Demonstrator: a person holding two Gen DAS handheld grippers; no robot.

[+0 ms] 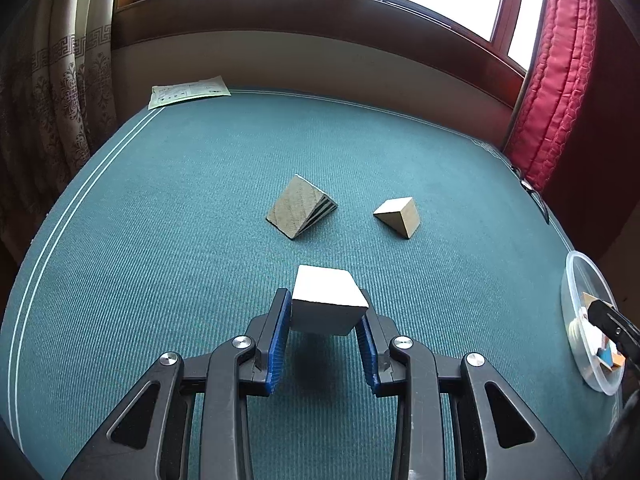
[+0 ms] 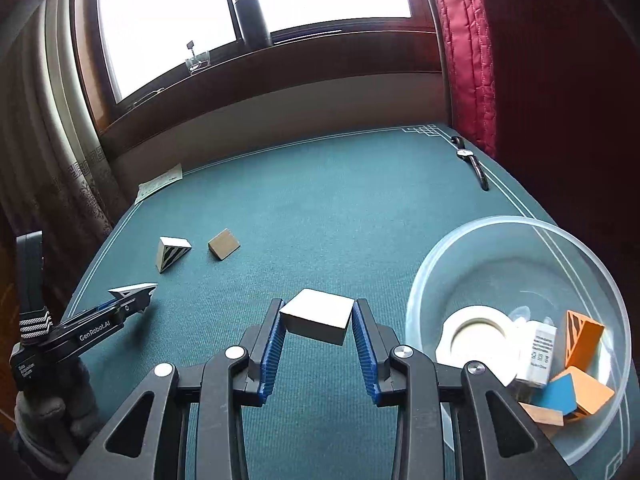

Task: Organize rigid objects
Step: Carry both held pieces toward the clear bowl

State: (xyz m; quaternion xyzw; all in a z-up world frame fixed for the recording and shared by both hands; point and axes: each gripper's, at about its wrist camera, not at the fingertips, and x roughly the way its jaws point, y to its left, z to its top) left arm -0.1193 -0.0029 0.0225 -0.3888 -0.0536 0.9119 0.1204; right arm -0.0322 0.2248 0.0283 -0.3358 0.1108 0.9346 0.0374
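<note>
Left hand-held gripper [image 1: 325, 312] clamps a white block [image 1: 328, 300] just above the teal table [image 1: 180, 208]. Beyond it: striped wedge [image 1: 300, 210], w/ plain wedge [image 1: 400, 216] to its right. Right hand-held gripper [image 2: 317, 320] grips another white block [image 2: 318, 316], beside clear bowl [image 2: 472, 248] w/ orange blocks [image 2: 582, 336].

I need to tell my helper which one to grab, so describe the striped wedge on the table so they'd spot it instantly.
On the teal tablecloth, look mid-table toward the window. Two wooden wedges lie there side by side; the striped wedge is the larger. Its end face carries black diagonal stripes, while the plain wedge has none.
</note>
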